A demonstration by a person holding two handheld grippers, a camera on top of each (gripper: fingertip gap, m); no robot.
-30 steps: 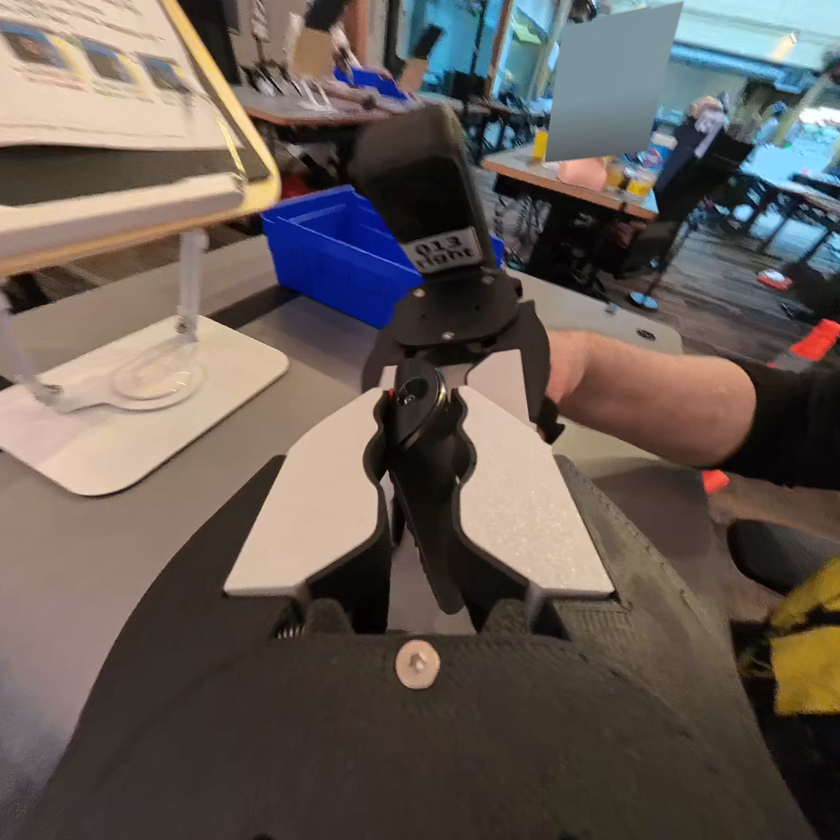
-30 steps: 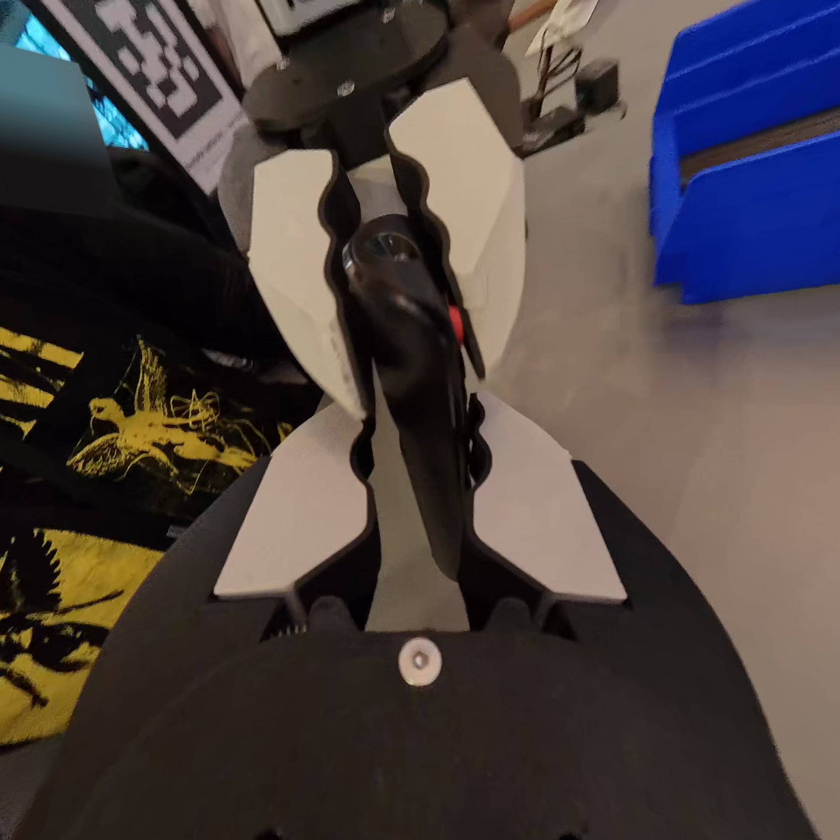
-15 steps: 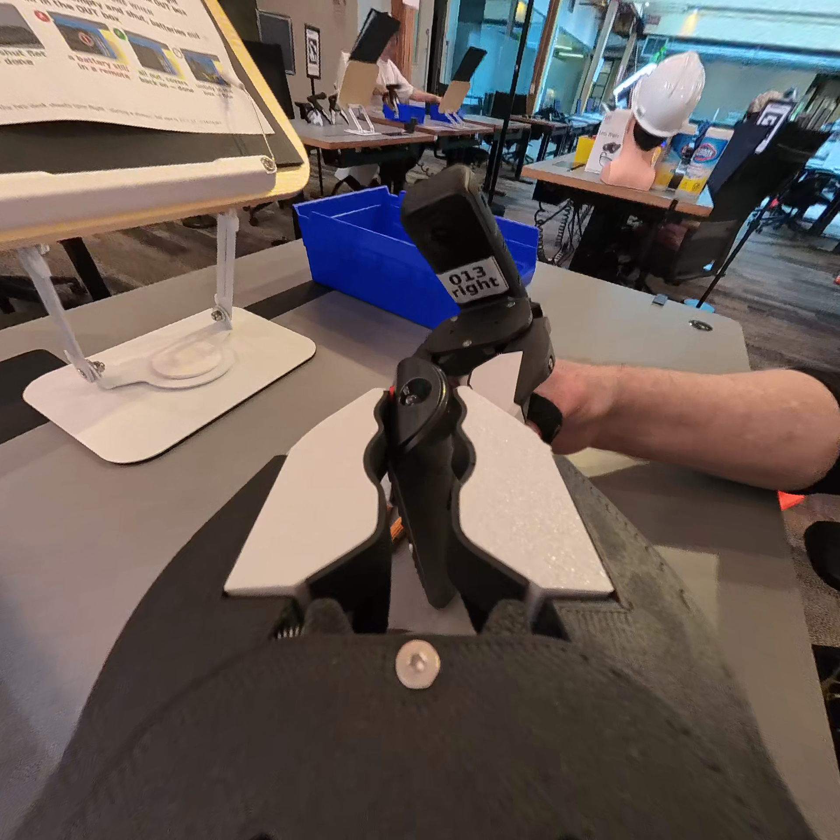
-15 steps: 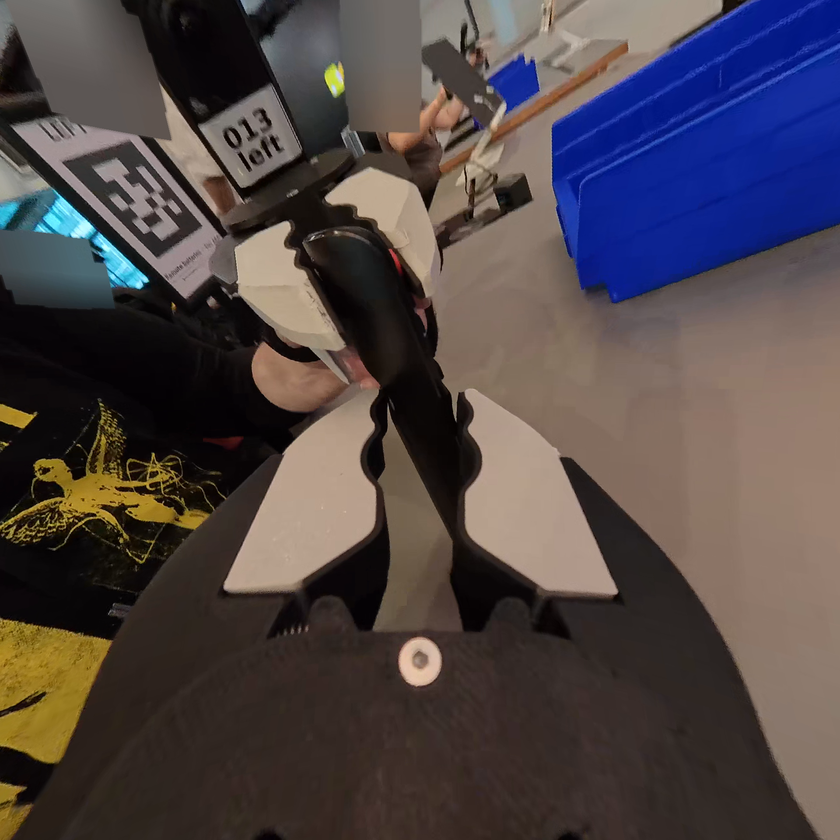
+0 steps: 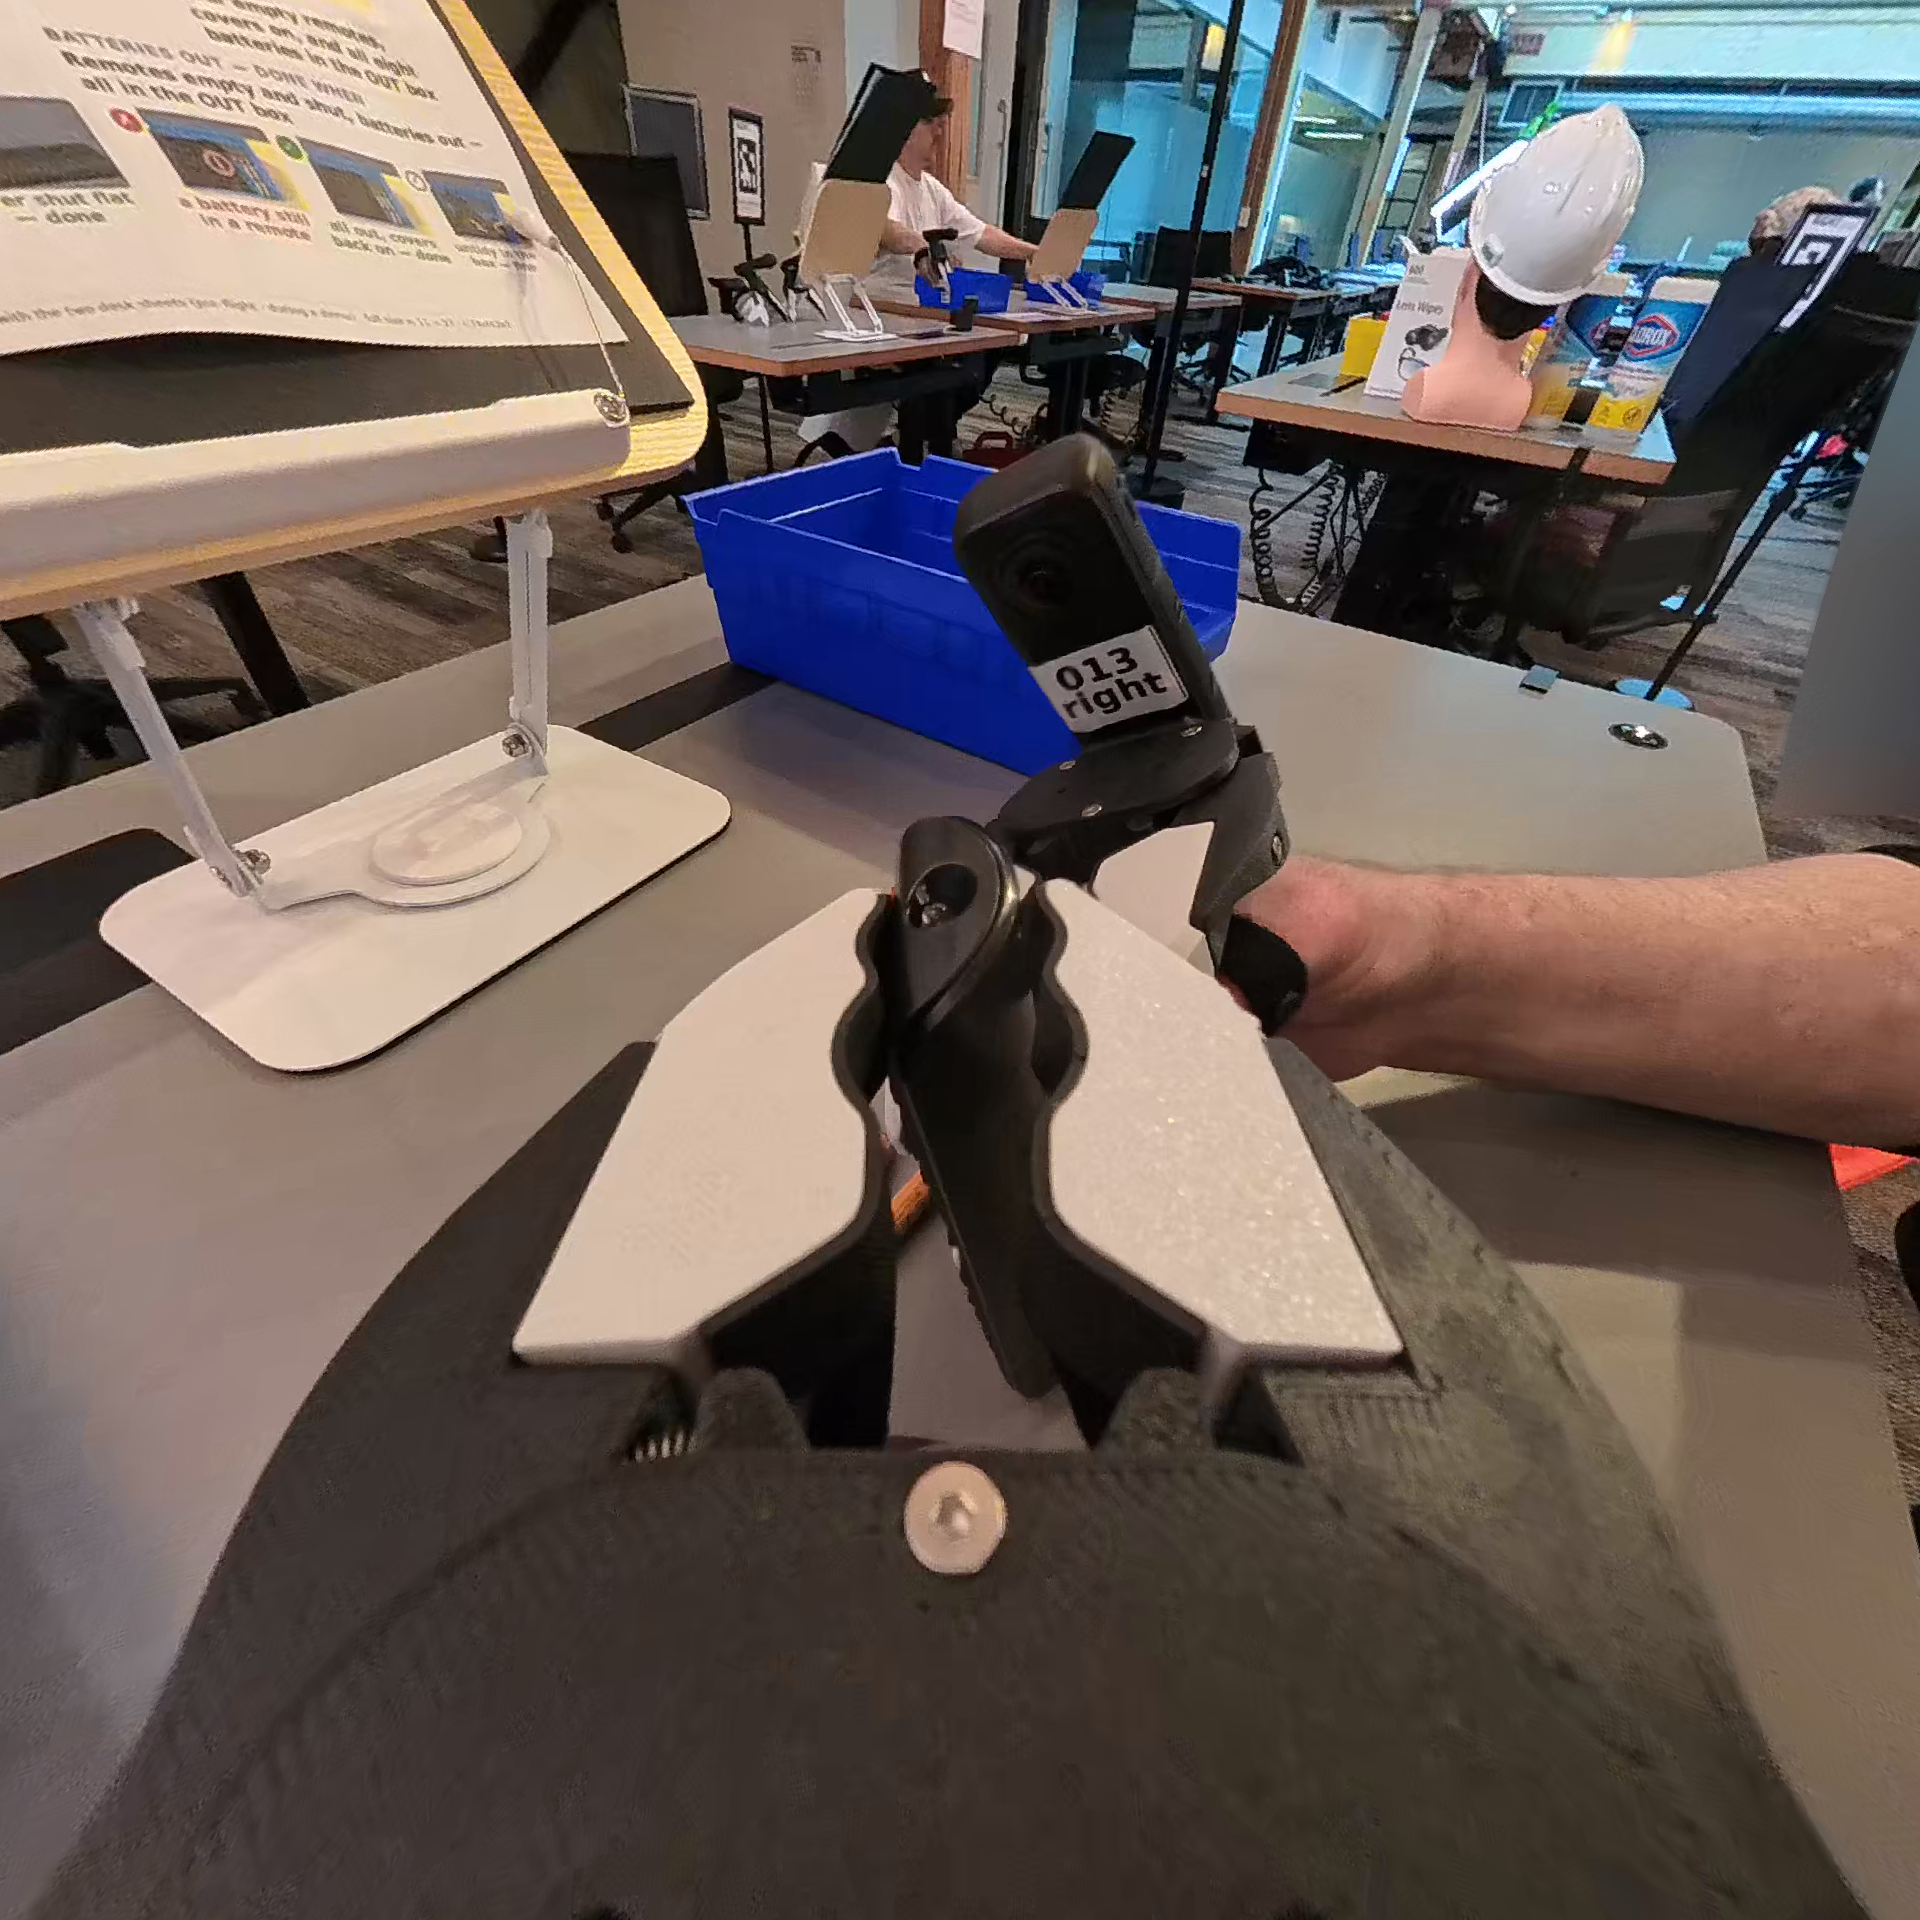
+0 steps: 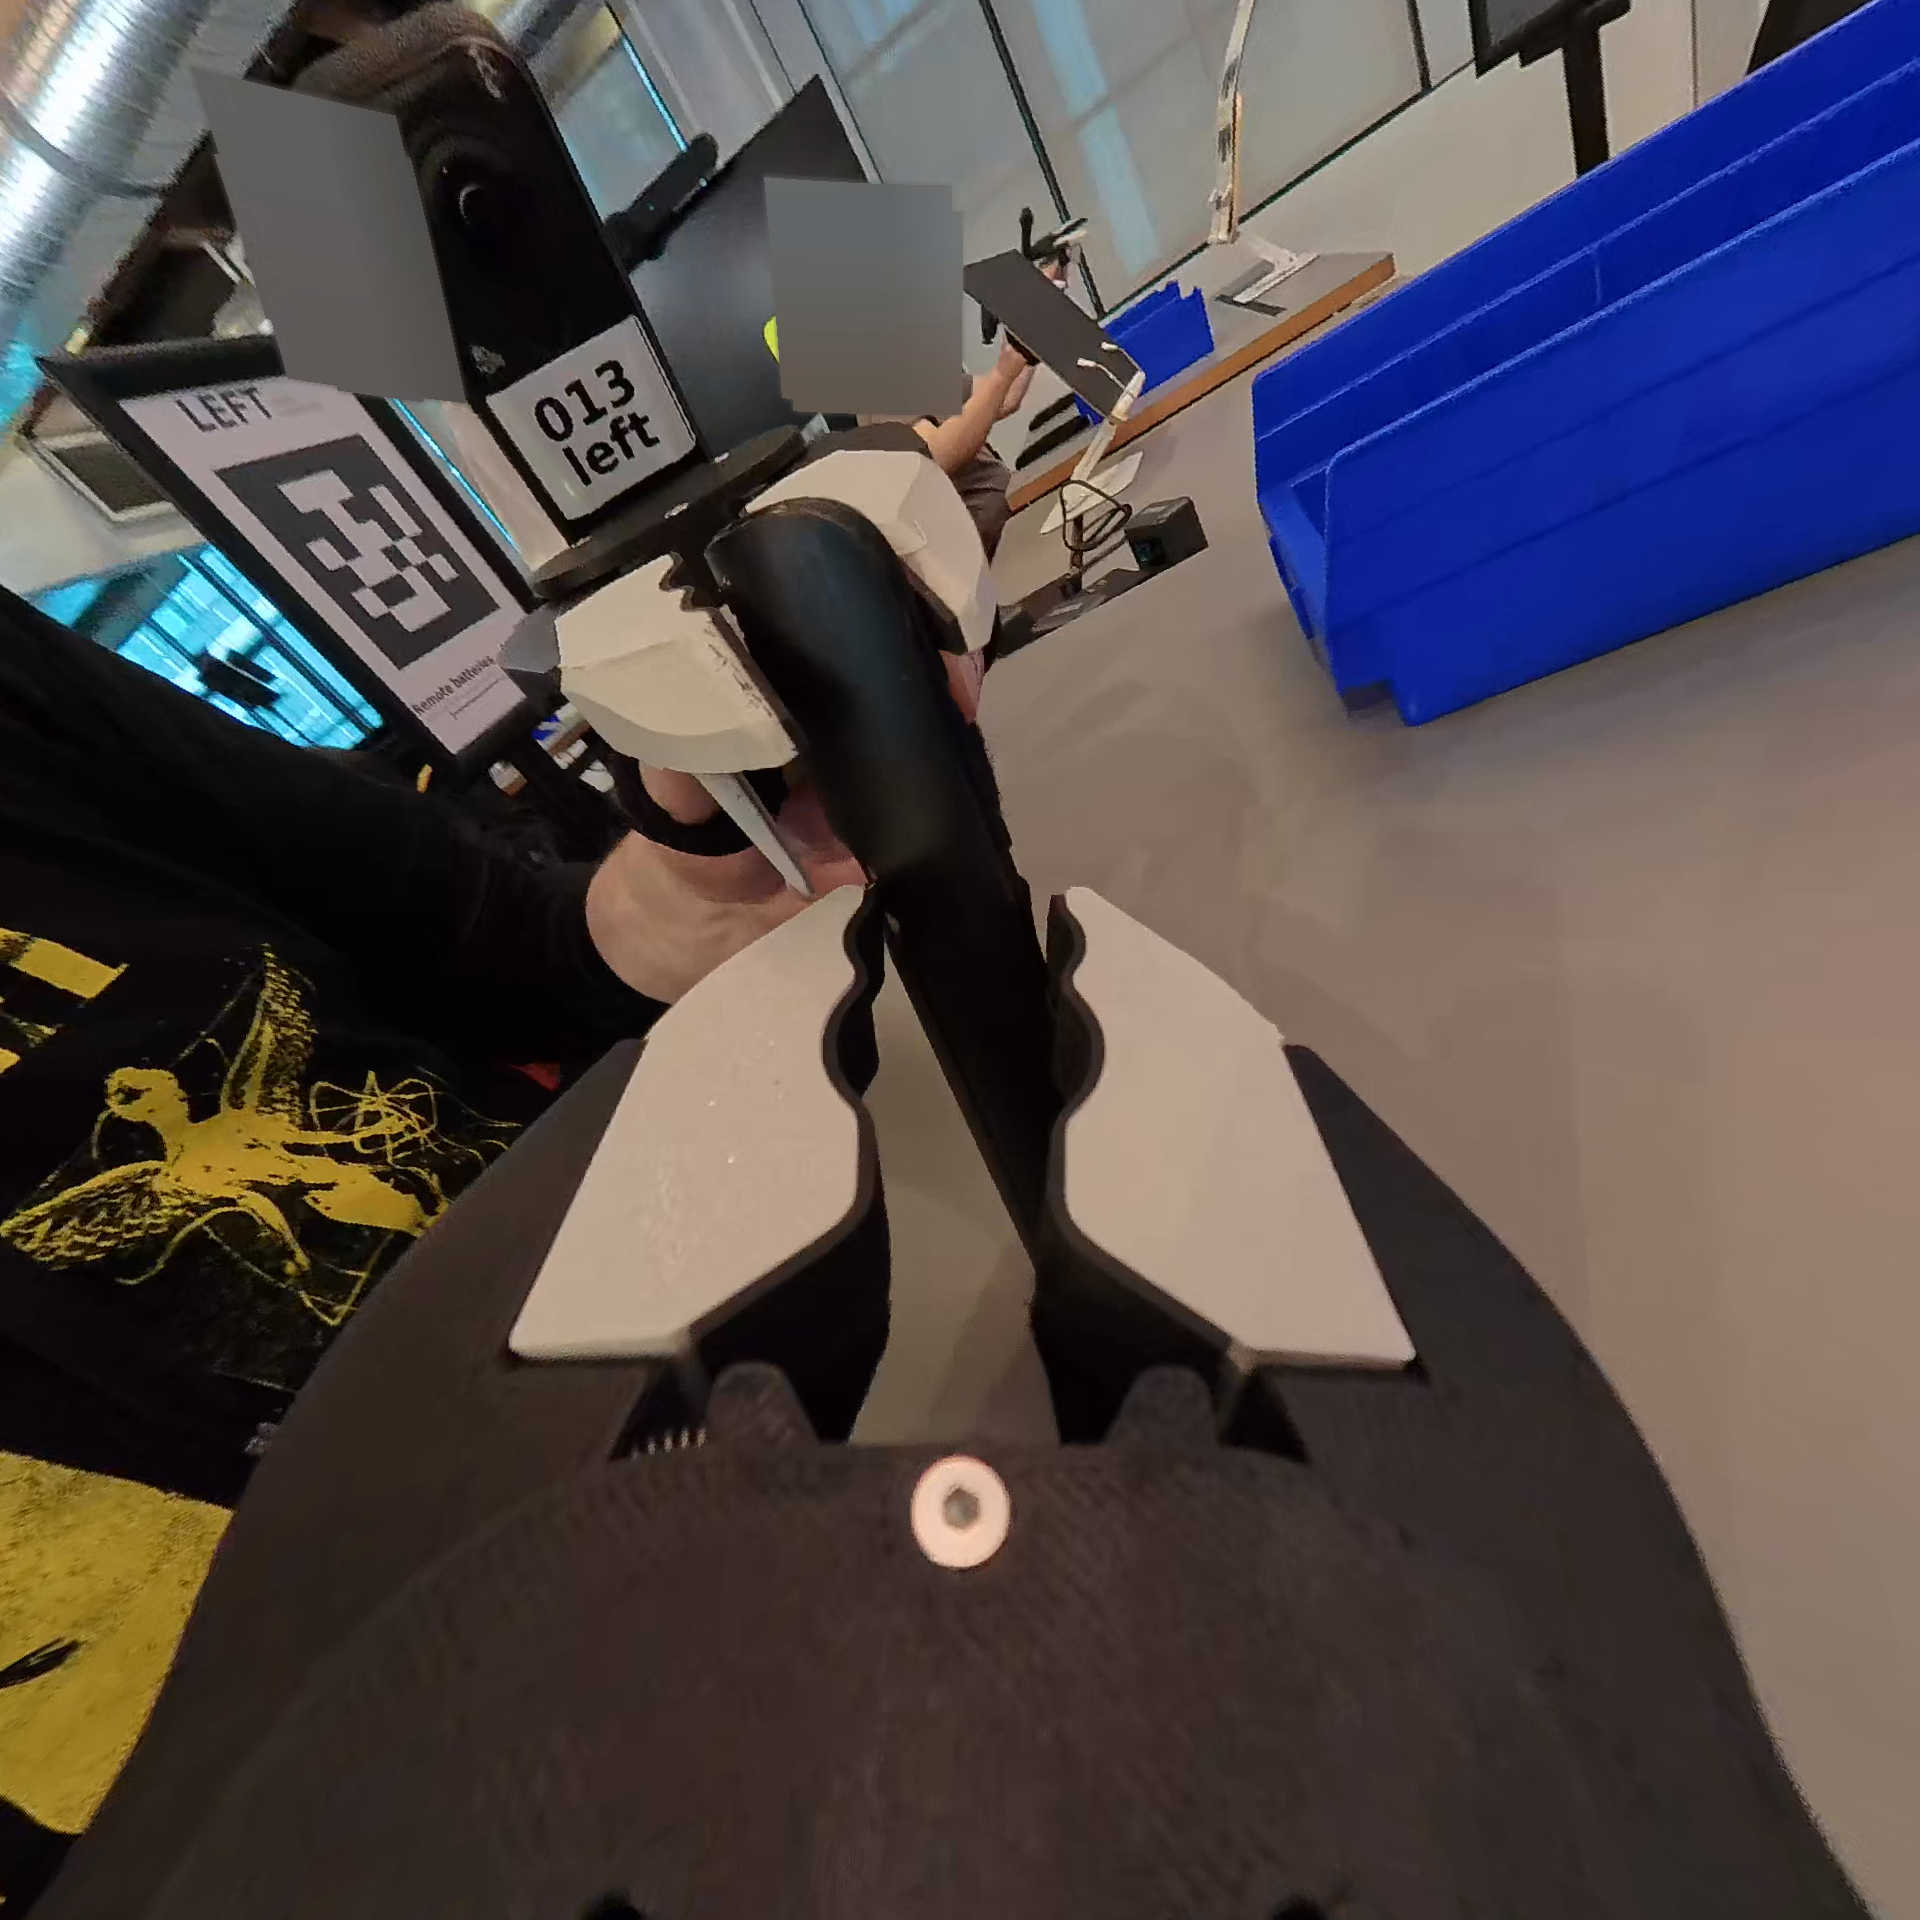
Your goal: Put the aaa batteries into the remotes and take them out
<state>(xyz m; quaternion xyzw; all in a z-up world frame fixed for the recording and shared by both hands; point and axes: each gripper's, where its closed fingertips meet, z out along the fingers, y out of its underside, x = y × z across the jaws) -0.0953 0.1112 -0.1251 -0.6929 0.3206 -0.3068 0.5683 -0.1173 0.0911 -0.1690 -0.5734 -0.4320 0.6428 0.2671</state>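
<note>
A black remote is held above the grey table between both grippers. My left gripper is shut on one end of it. My right gripper is shut on the other end of the same remote. In the left wrist view the right gripper sits just beyond the remote's rounded tip. In the right wrist view the left gripper clamps the far end. A small orange bit shows under the remote. No battery is plainly visible.
A blue bin stands at the back of the table and also shows in the right wrist view. A white document stand with an instruction sheet is at the left. A person's forearm reaches in from the right. The gap from one gripper's tips to the other's is roughly 5 centimeters.
Both grippers kept their hold on the remote and tilted upward. The right gripper swung to the right, and the two grippers now sit a little farther apart along the remote.
</note>
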